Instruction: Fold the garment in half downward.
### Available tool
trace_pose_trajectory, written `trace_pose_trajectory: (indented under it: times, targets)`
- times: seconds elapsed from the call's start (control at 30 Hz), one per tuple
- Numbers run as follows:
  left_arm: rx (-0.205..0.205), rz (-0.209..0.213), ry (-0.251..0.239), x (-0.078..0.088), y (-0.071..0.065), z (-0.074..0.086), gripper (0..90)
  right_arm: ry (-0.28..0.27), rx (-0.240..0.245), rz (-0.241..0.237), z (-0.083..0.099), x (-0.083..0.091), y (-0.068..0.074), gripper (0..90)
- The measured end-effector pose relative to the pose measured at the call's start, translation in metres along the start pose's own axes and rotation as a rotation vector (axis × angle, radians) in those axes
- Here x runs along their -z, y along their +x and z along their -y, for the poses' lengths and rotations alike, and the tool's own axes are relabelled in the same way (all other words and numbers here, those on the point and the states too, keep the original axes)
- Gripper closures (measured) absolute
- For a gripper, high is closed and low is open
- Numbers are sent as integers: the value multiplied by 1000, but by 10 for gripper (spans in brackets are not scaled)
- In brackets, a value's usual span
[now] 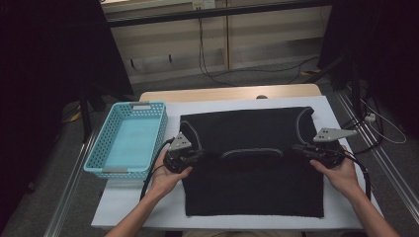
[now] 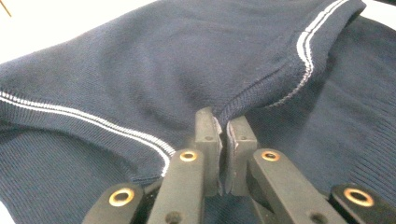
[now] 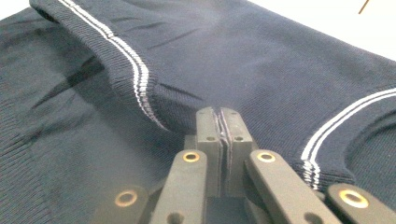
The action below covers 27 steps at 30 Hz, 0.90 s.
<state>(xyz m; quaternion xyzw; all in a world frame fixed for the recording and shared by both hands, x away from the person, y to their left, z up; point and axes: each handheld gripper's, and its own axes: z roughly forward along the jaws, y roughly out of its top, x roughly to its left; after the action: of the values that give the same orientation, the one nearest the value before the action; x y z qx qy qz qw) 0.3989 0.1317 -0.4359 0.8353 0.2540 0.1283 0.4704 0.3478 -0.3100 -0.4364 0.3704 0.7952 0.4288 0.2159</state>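
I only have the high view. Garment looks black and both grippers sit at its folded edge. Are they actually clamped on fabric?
Observer: Yes. In the left gripper view the left gripper is shut on a ribbed edge of the knit vest.
Operator: Right side too?
Observer: Same. In the right gripper view the right gripper is shut, with the fabric pinched between its pads.
Operator: Is it really black?
Observer: No, up close it is dark navy, with a double white stripe along the ribbed trim.
Operator: Does the fold lie flat?
Observer: Not at the grippers: the pinched edge stands up from the layer beneath.
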Motion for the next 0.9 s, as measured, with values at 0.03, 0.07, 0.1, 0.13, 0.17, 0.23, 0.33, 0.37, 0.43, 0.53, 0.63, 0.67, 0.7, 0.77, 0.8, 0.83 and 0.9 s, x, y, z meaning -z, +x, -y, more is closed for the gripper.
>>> trace_pose_trajectory:
  times: [0.03, 0.07, 0.1, 0.13, 0.17, 0.23, 0.33, 0.37, 0.43, 0.53, 0.63, 0.67, 0.7, 0.77, 0.8, 0.83, 0.9]
  targets:
    - [8, 8, 3, 2, -1, 0, 862, -1, 2, -2, 1, 2, 1, 876]
    - [13, 14, 3, 3, -1, 1, 861, -2, 2, -3, 1, 3, 3, 876]
    - [7, 13, 4, 4, -2, 2, 862, 0, 5, -2, 2, 5, 4, 875]
    - [10, 21, 11, 4, -3, 3, 862, -2, 6, -2, 3, 6, 6, 876]
    - [11, 26, 12, 5, -4, 4, 861, -5, 2, -1, 4, 7, 7, 876]
    - [8, 27, 19, 7, -6, 6, 861, -10, -2, 2, 5, 10, 10, 875]
    - [5, 23, 23, 10, -7, 9, 861, -13, 12, -3, 7, 13, 17, 876]
    - [8, 22, 22, 11, -7, 10, 861, -9, 14, -5, 8, 14, 19, 875]
    - [12, 22, 29, 14, -7, 11, 861, -5, 21, -9, 9, 15, 23, 876]
    - [9, 22, 38, 16, -9, 13, 861, 0, 31, -13, 10, 17, 28, 875]
    - [-5, 22, 40, 18, -13, 13, 861, 2, 22, -16, 13, 19, 30, 875]
    - [1, 24, 37, 18, -15, 13, 861, 4, 23, -15, 14, 19, 30, 875]
    - [-5, 24, 37, 20, -16, 12, 861, 9, 21, -14, 15, 20, 31, 875]
    - [-16, 22, 34, 22, -19, 13, 861, 10, 20, -14, 17, 22, 34, 875]
    - [-22, 22, 32, 24, -20, 14, 861, 8, 23, -16, 18, 23, 36, 876]
    - [-20, 27, 37, 25, -22, 15, 861, 5, 23, -16, 19, 24, 37, 875]
    - [-24, 29, 41, 26, -23, 17, 861, 4, 24, -15, 20, 27, 39, 875]
